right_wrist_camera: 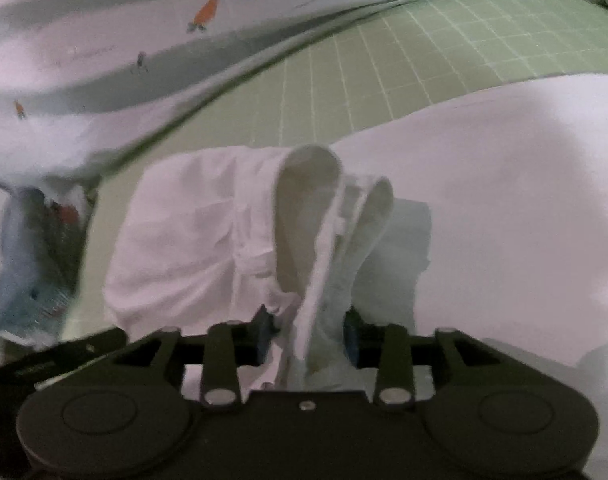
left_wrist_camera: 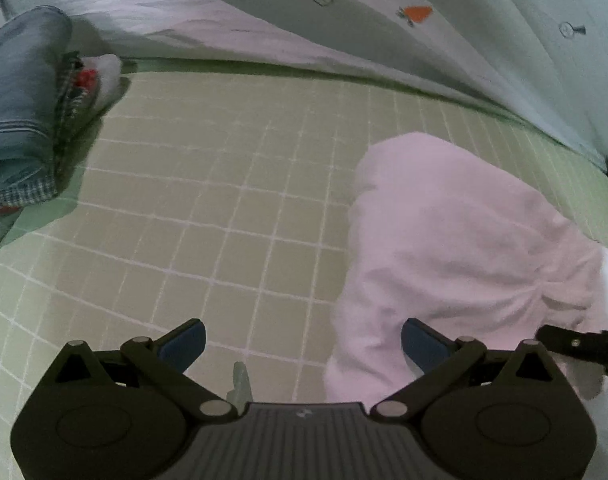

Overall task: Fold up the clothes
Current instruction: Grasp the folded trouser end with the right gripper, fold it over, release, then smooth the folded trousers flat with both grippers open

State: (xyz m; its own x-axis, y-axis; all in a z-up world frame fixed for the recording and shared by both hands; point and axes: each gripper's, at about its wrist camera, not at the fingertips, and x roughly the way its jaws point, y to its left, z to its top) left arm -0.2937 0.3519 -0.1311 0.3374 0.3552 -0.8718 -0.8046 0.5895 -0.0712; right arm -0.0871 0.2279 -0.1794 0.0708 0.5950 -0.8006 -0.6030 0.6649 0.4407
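Right gripper (right_wrist_camera: 307, 336); white garment (right_wrist_camera: 304, 216) lengthwise ahead

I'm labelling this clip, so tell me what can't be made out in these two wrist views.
- Right wrist view: whether the right gripper actually pinches the white garment; bunched cloth hides the pad faces.
- Right wrist view: the folded clothes stack is motion-blurred.
- Left wrist view: the stack is cut off by the left edge.
- Left wrist view: the garment's right side runs off frame.
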